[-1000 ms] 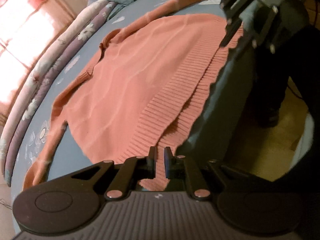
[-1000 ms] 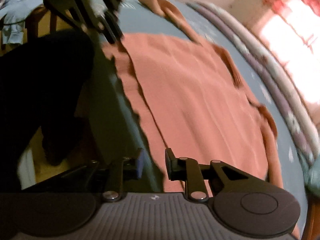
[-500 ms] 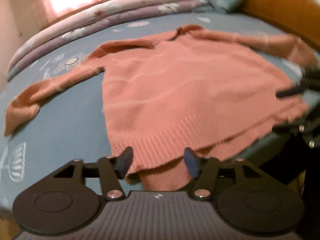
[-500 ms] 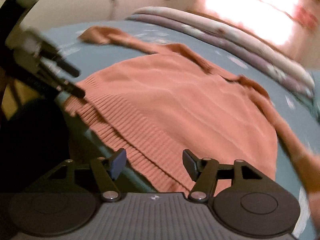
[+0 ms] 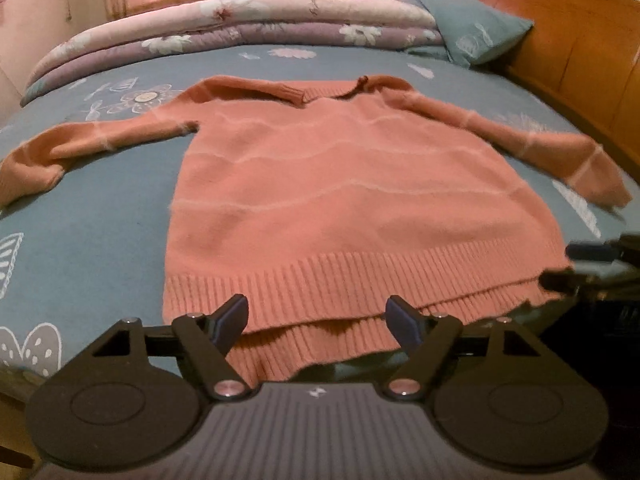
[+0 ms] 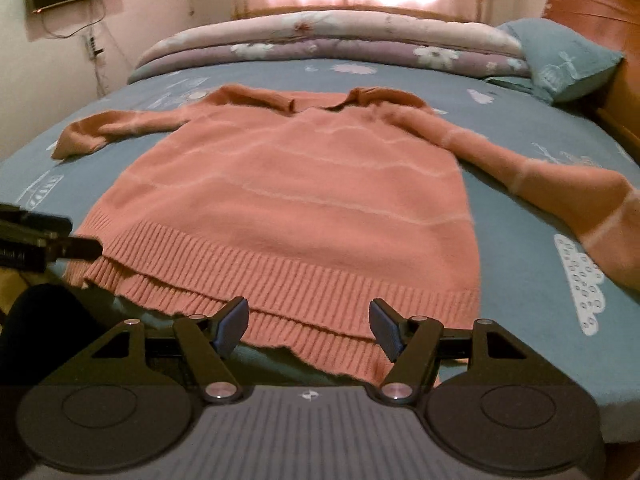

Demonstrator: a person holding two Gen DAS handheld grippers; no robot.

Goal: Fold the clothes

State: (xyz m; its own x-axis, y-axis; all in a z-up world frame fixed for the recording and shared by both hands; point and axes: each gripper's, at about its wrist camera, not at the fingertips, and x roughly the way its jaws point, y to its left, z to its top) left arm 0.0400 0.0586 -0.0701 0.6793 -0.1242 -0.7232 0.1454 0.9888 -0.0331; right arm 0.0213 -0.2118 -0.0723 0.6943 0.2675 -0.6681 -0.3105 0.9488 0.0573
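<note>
The sweater [image 5: 352,200] lies flat on the bed [image 5: 100,216], sleeves spread left and right; the rolled quilt [image 5: 240,28] lies behind it, the pillow [image 5: 476,28] right.

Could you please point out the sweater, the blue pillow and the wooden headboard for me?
sweater [image 5: 340,200], left wrist view, middle of its body.
blue pillow [image 6: 568,60], right wrist view, its front face.
wooden headboard [image 5: 568,32], left wrist view, its upper panel.
</note>
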